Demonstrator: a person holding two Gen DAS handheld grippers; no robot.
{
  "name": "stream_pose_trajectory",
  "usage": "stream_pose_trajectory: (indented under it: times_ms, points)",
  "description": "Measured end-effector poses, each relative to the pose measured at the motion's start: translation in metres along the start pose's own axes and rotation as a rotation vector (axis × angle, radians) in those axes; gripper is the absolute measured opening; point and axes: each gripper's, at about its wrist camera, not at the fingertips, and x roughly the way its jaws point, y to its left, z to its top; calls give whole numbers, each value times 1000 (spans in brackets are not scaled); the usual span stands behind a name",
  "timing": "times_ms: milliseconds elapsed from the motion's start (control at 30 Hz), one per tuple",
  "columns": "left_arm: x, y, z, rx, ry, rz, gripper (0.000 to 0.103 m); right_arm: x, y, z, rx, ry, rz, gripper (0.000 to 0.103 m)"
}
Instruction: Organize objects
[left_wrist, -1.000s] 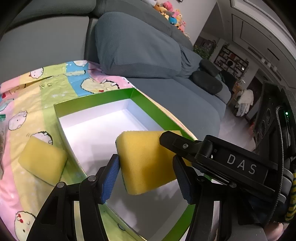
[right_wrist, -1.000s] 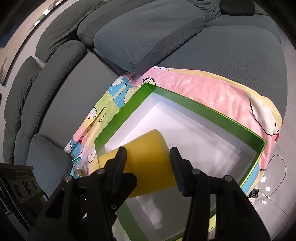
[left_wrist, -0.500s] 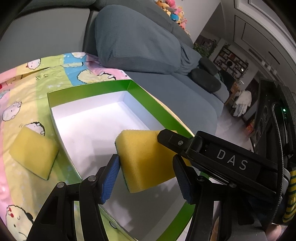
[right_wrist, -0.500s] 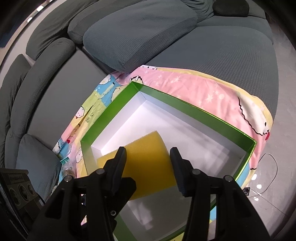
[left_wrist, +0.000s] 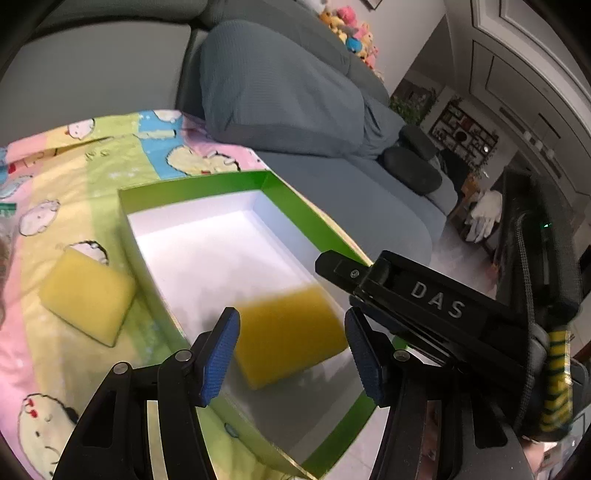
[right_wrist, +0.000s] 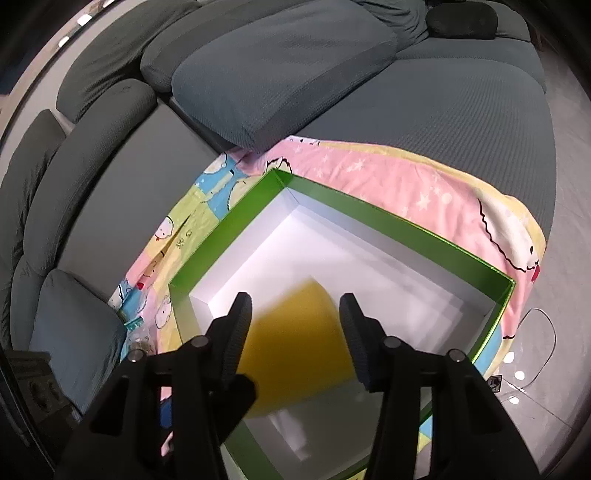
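Right claw (right_wrist: 295, 328): jaws have just been opening; the yellow sponge (right_wrist: 295, 354) between them is blurred and clear of both pads, apparently dropping into the green box (right_wrist: 406, 229). Left claw (left_wrist: 291, 354): jaws apart, holding nothing, over the box's near end. Second sponge (left_wrist: 86, 297) lies on the cartoon blanket (left_wrist: 55, 177) just outside the box's left wall.

Risks, judged:
- Soft sponge may bounce or land on edge.
- Box sits on soft sofa (right_wrist: 424, 103); a claw bumping the rim could tip it.
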Motion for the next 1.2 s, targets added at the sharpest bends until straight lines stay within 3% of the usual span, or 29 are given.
stream_pose_trajectory:
  times_ms: [67,300,400,600,667,900,1067,1200]
  points:
    - [-12,2,0,4,-14,15,60,-2,2,0,-2,-13,-4,60]
    - [-50,18,-3,-24,-60,59,61,-5,13,-3,-29,-23,-2,63]
    - [-69,28,-8,-38,-71,66,74,-7,23,-4,-57,-31,17,75]
    - [-105,49,-20,-67,-107,142,79,-18,49,-11,-143,-58,73,77]
    - [-115,62,-23,-90,-115,164,79,-20,58,-14,-175,-62,102,82]
    - [-145,129,-44,-218,-142,285,83,-33,96,-31,-316,-70,186,83]
    - [-151,182,-60,-307,-105,433,83,-33,134,-52,-451,-51,222,84]
    - [-160,210,-70,-382,-118,453,83,-24,163,-72,-547,-31,265,84]
